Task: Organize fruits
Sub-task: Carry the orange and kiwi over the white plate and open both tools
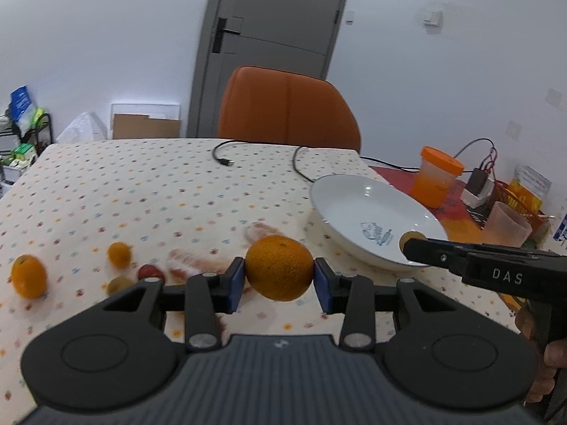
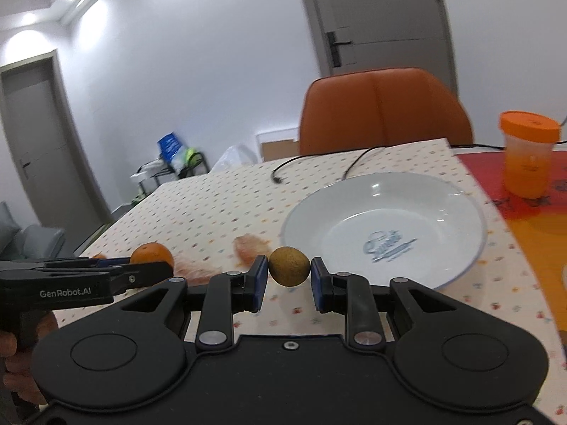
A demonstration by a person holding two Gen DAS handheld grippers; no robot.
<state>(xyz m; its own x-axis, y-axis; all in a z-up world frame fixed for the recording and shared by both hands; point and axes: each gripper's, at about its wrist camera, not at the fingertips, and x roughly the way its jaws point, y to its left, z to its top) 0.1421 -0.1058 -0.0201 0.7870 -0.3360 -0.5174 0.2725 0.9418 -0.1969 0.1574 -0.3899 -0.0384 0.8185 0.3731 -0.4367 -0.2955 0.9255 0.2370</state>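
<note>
My left gripper (image 1: pixel 279 273) is shut on a large orange (image 1: pixel 279 272), held above the dotted tablecloth. My right gripper (image 2: pixel 289 271) is shut on a small brown kiwi (image 2: pixel 289 265), just left of the white plate (image 2: pixel 457 212). In the left wrist view the right gripper's tip and kiwi (image 1: pixel 411 238) hang over the plate's near rim (image 1: pixel 354 248). Loose fruit lies at the left: an orange (image 1: pixel 28 276), a smaller orange (image 1: pixel 119 255), a red fruit (image 1: pixel 151 272) and a kiwi (image 1: pixel 118 285). In the right wrist view the held orange (image 2: pixel 152 253) shows behind the left gripper.
An orange chair (image 1: pixel 287 106) stands behind the table. A black cable (image 1: pixel 223 157) lies near the far edge. An orange-lidded jar (image 1: pixel 437 175), a translucent cup (image 1: pixel 508 225) and a charger sit on a red mat at the right. A hand (image 1: pixel 542 361) grips the right handle.
</note>
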